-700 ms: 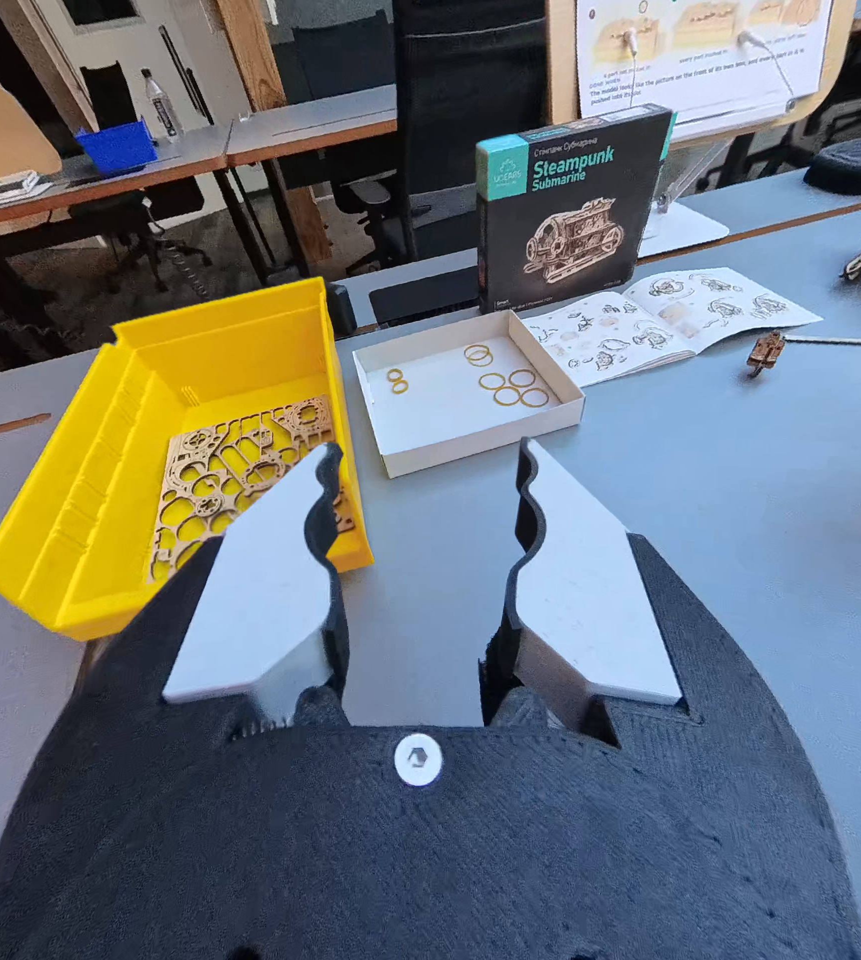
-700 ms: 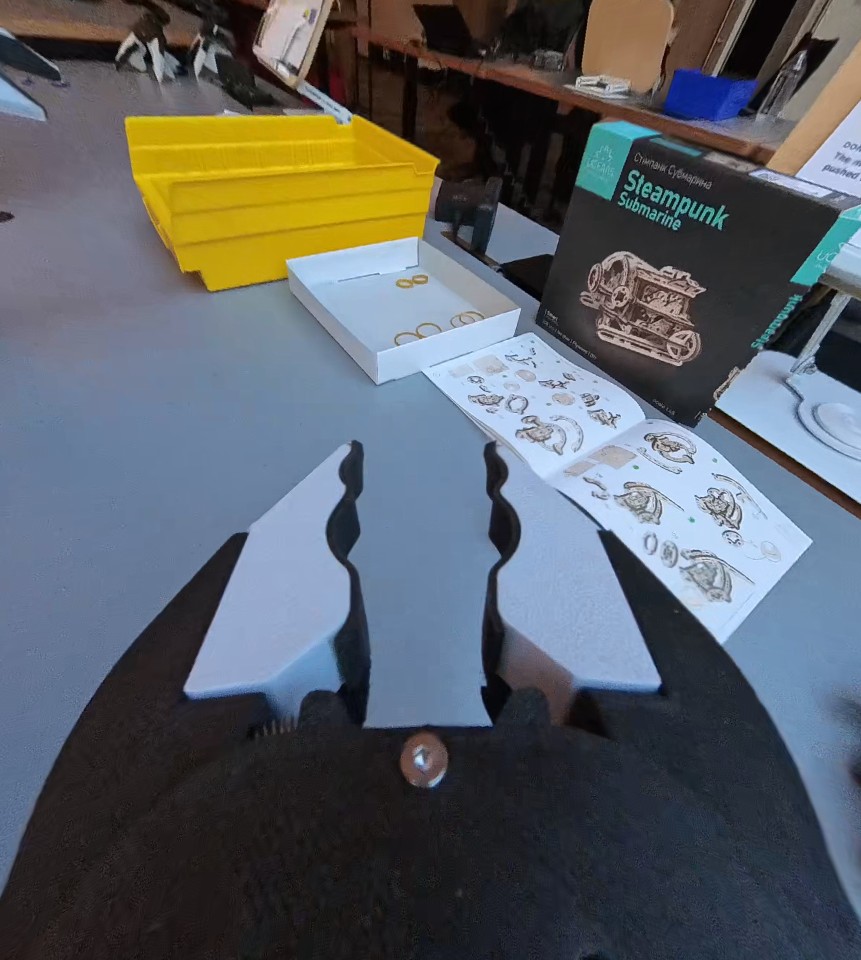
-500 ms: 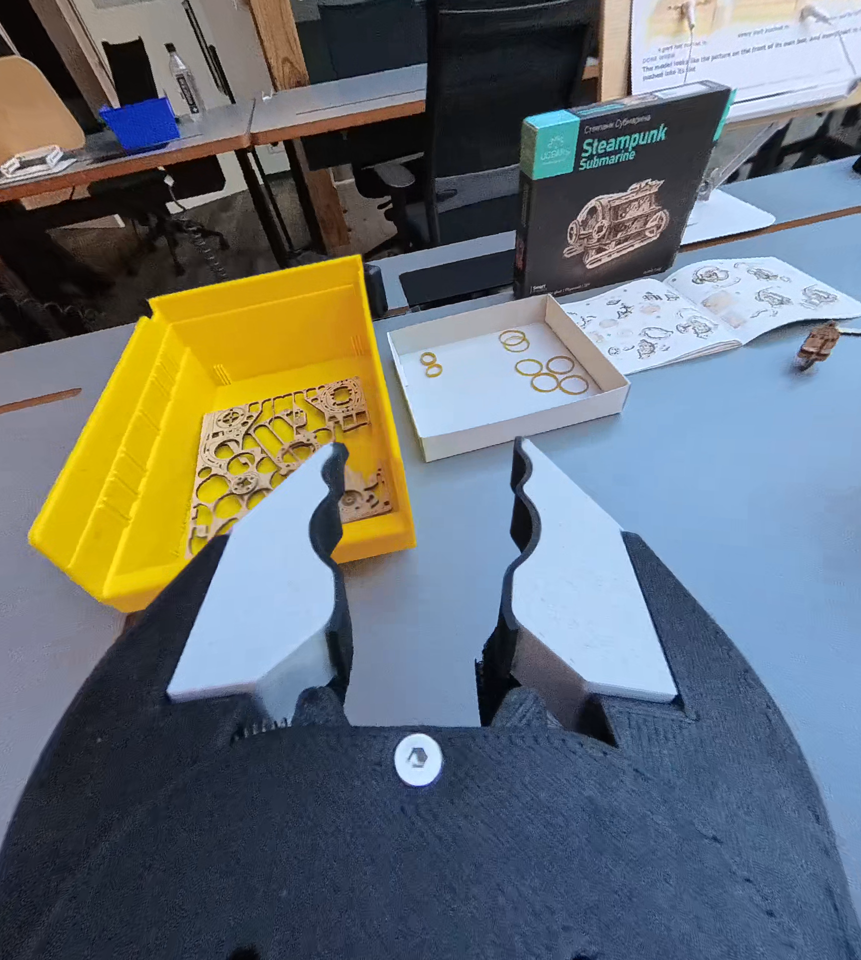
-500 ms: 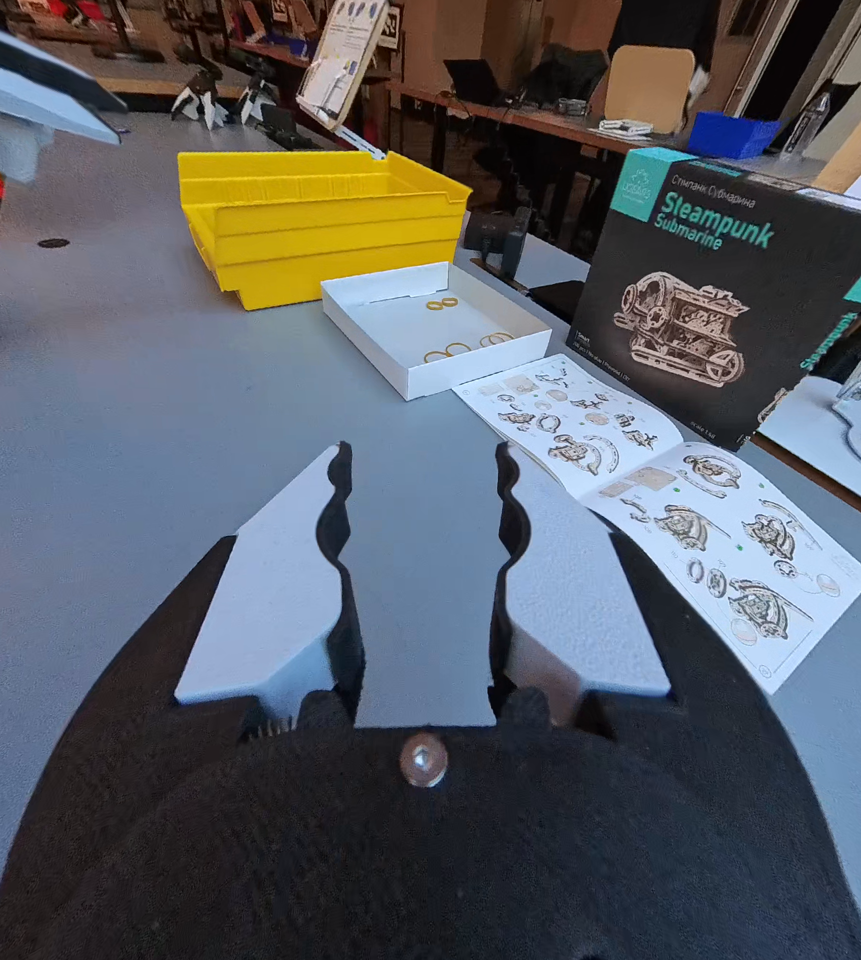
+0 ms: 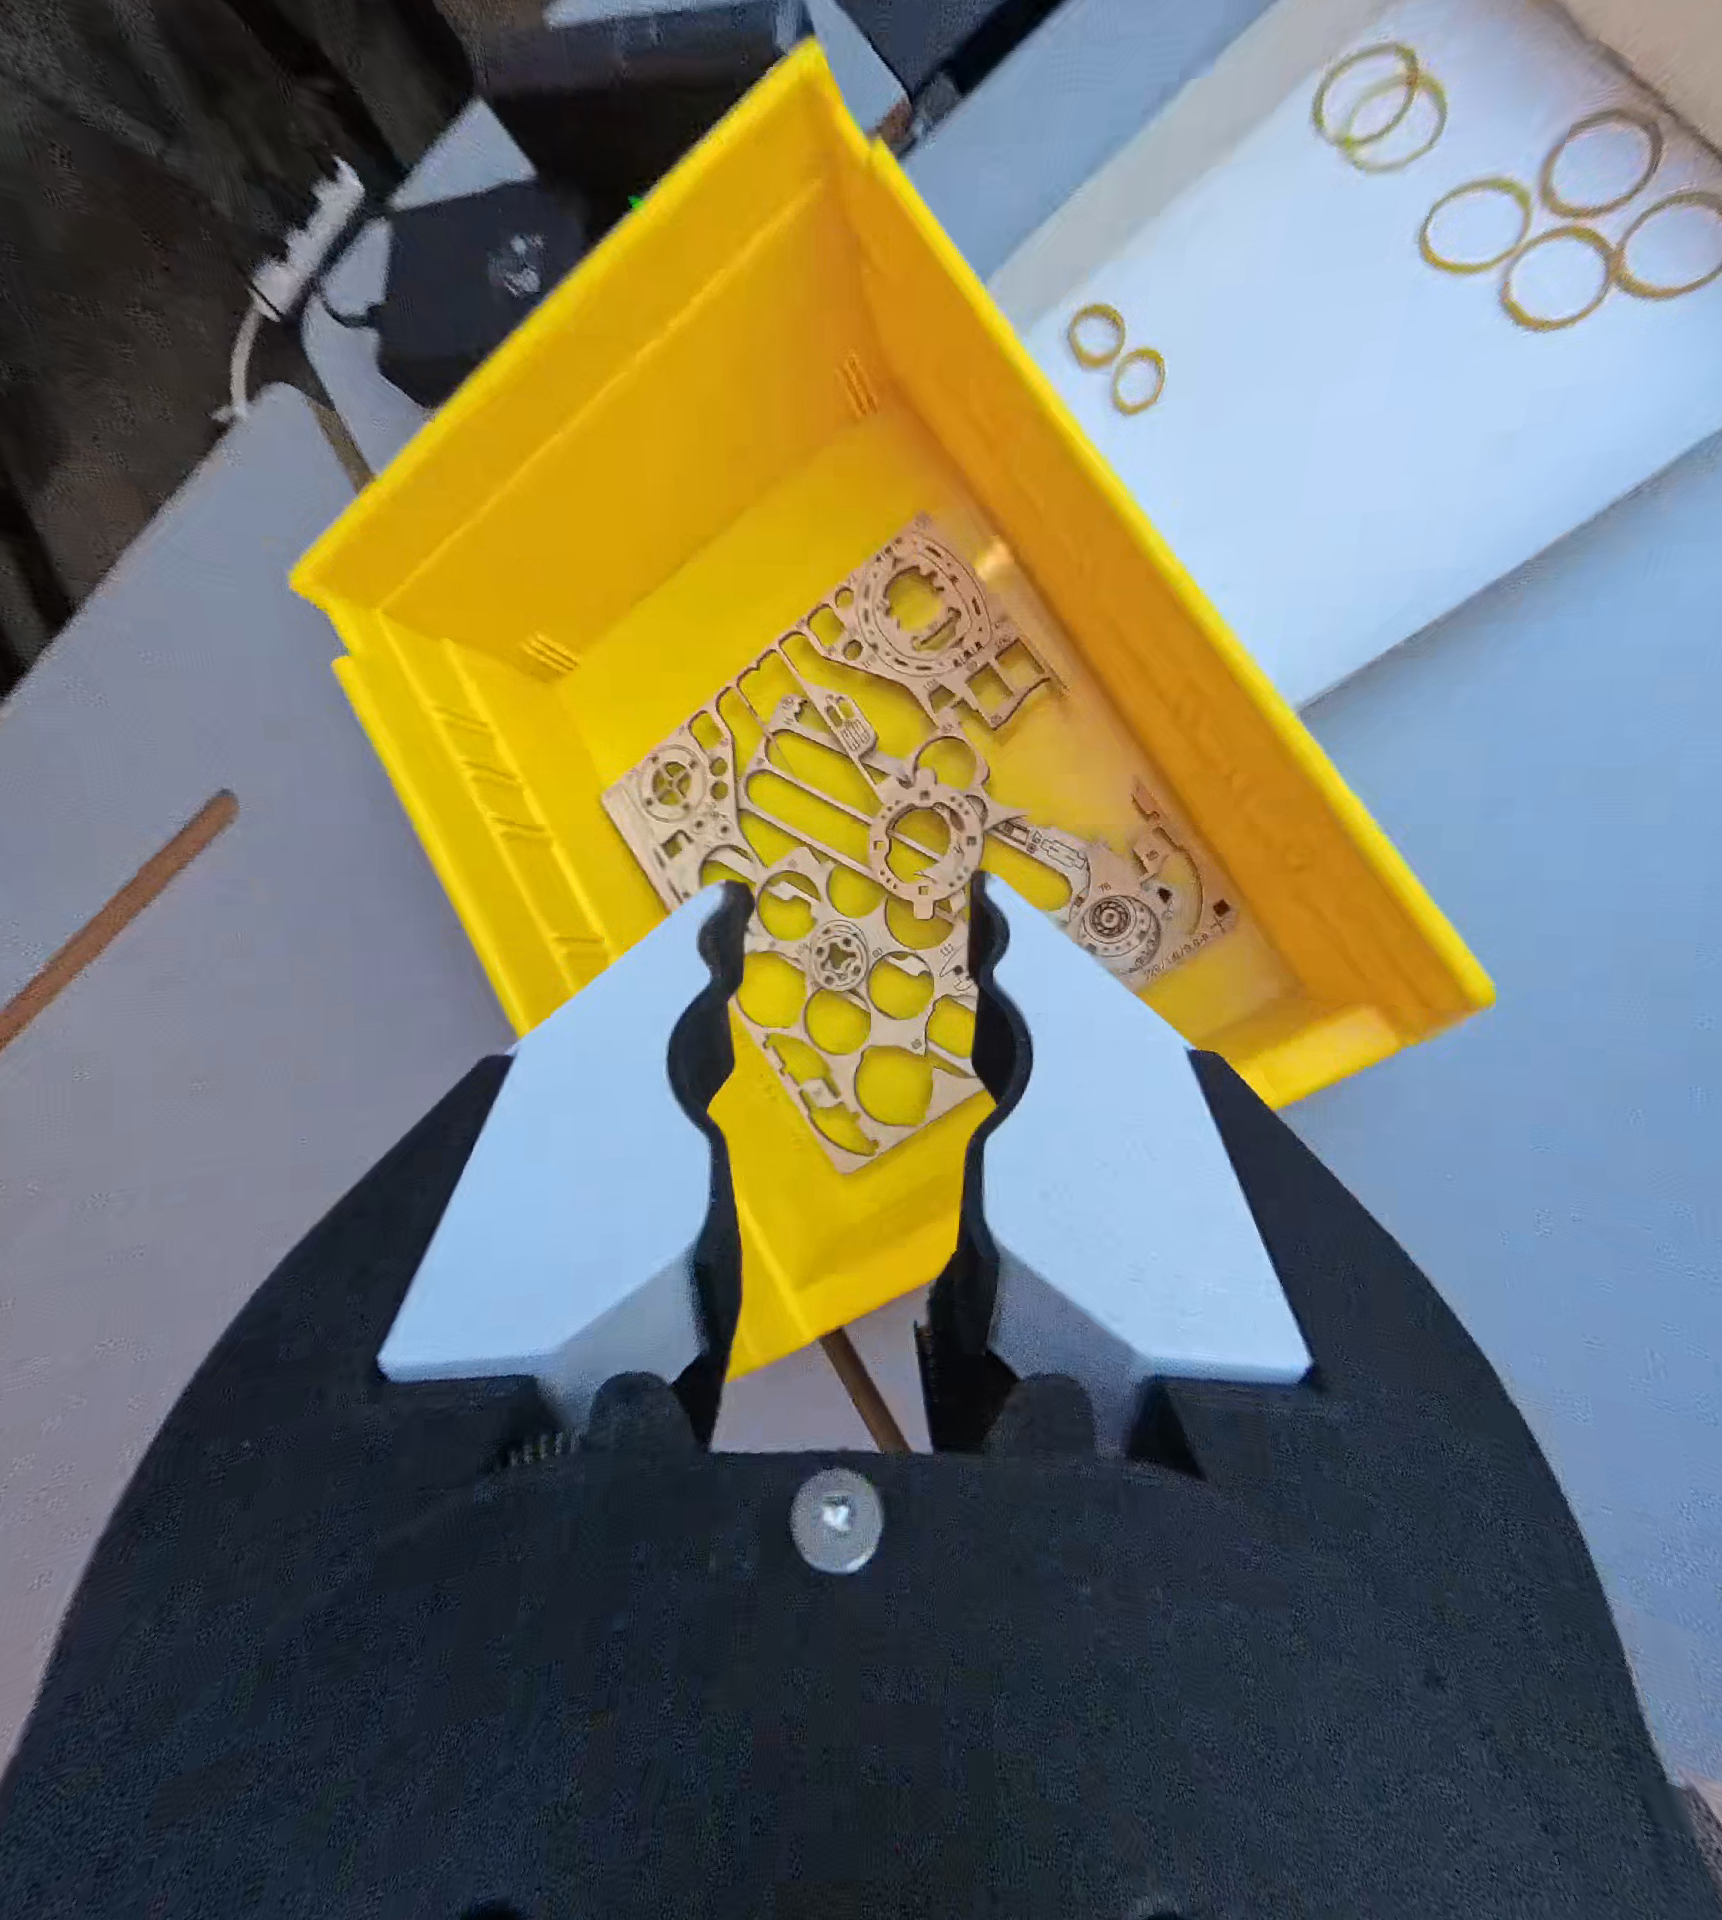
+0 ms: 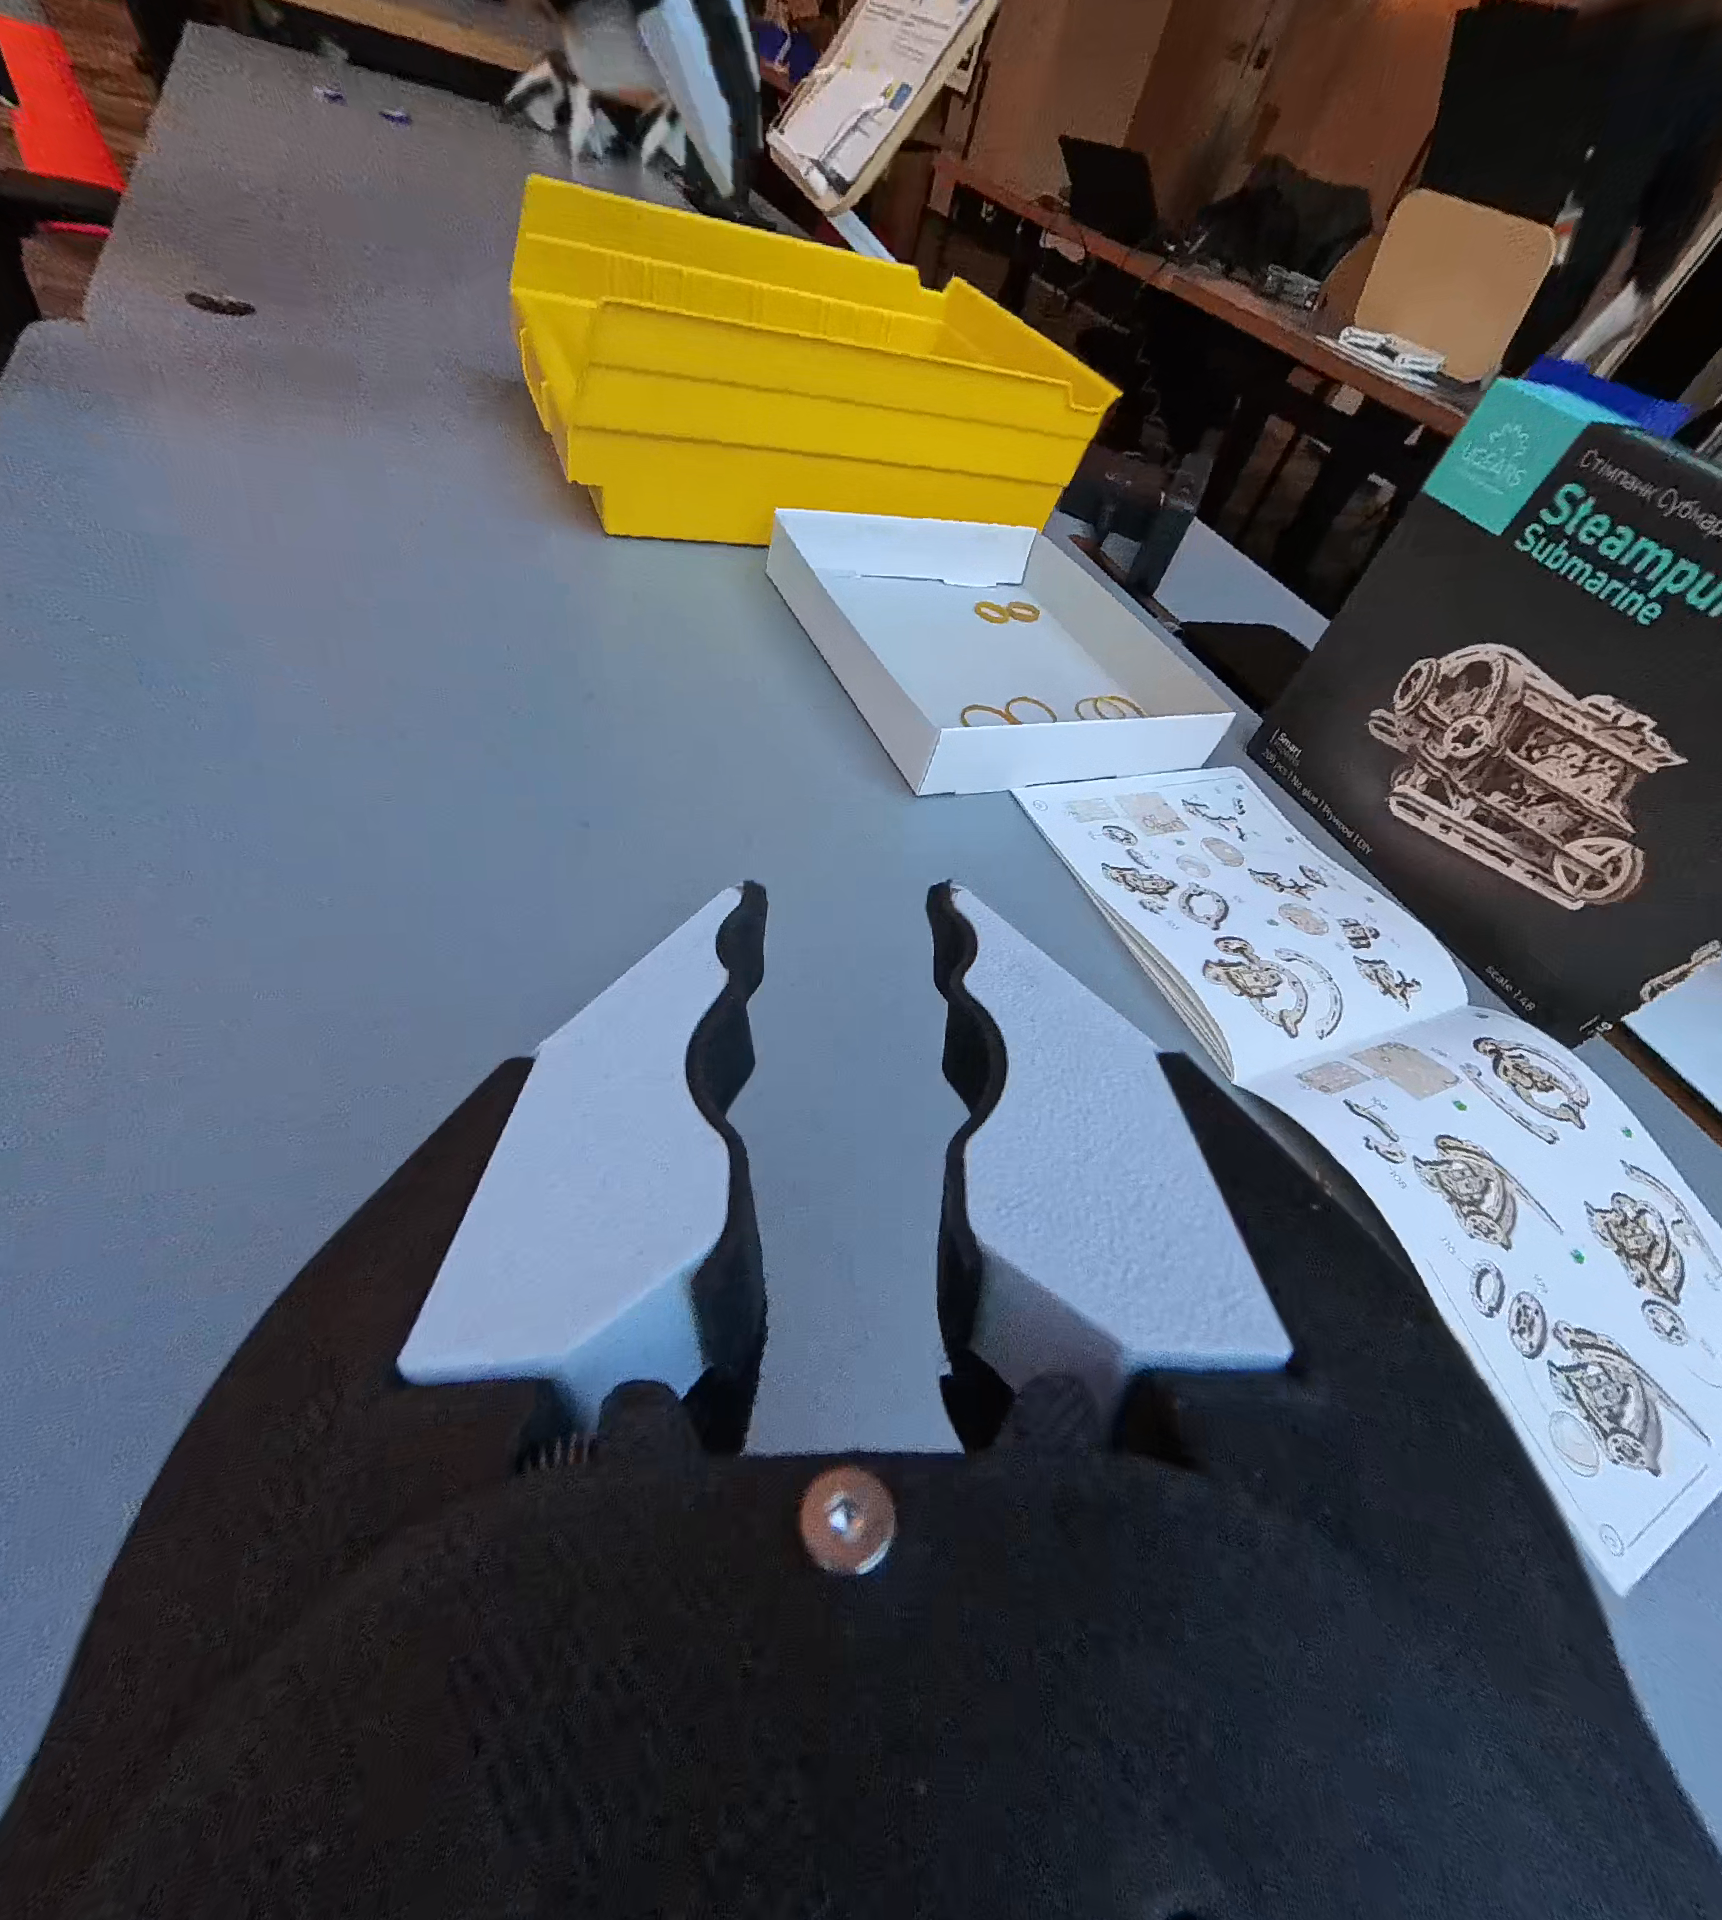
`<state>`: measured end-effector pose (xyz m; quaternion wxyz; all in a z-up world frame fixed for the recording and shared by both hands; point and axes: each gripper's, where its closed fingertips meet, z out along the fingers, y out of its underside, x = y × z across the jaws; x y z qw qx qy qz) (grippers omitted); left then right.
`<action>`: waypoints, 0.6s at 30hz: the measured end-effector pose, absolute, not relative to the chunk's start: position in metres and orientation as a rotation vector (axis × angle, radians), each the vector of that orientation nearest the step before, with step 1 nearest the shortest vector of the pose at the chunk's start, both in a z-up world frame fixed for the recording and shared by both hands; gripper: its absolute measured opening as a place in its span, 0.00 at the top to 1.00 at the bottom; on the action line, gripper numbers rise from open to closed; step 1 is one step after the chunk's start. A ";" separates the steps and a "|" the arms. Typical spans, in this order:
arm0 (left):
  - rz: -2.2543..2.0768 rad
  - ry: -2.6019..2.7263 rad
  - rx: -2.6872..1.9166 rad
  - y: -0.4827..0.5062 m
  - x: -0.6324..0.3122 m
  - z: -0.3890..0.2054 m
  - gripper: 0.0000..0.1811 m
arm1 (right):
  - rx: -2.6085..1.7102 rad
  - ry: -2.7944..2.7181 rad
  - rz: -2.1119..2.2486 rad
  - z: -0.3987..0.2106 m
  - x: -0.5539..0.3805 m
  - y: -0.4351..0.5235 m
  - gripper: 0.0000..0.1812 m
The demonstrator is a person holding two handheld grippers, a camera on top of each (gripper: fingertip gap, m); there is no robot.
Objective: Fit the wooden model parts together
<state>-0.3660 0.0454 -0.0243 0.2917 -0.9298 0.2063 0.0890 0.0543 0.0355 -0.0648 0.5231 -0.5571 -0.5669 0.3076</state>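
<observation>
The left gripper (image 5: 852, 896) is hanging over the yellow bin (image 5: 950, 343) with its jaws spread and empty, pointing down at the wooden parts sheet (image 5: 924, 821) lying flat inside, probably not touching it. The right gripper (image 6: 844, 891) is sitting parted over bare grey table (image 6: 317, 779), nothing in it, beside the open instruction booklet (image 6: 1356, 1091).

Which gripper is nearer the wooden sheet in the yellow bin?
Left. The left gripper hangs open right over the wooden sheet in the bin; the right gripper is open over bare table, well short of it.
</observation>
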 end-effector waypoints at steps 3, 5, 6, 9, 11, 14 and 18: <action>0.105 0.597 -2.630 0.053 -0.368 -0.068 0.69 | -1.312 -1.398 0.708 -0.070 0.053 0.031 0.83; 0.068 0.618 -2.689 0.055 -0.369 -0.092 0.65 | -1.309 -1.410 0.713 -0.072 0.052 0.030 0.83; 0.060 0.626 -2.699 0.057 -0.369 -0.103 0.66 | -1.310 -1.412 0.719 -0.073 0.052 0.029 0.83; 0.055 0.620 -2.709 0.066 -0.371 -0.126 0.64 | -1.318 -1.407 0.733 -0.073 0.052 0.030 0.82; 0.035 0.601 -2.724 0.069 -0.373 -0.137 0.62 | -1.321 -1.404 0.739 -0.073 0.053 0.031 0.82; 0.021 0.580 -2.725 0.073 -0.374 -0.147 0.63 | -1.324 -1.404 0.728 -0.074 0.054 0.032 0.82; 0.008 0.587 -2.750 0.071 -0.375 -0.154 0.71 | -1.331 -1.408 0.721 -0.075 0.055 0.033 0.82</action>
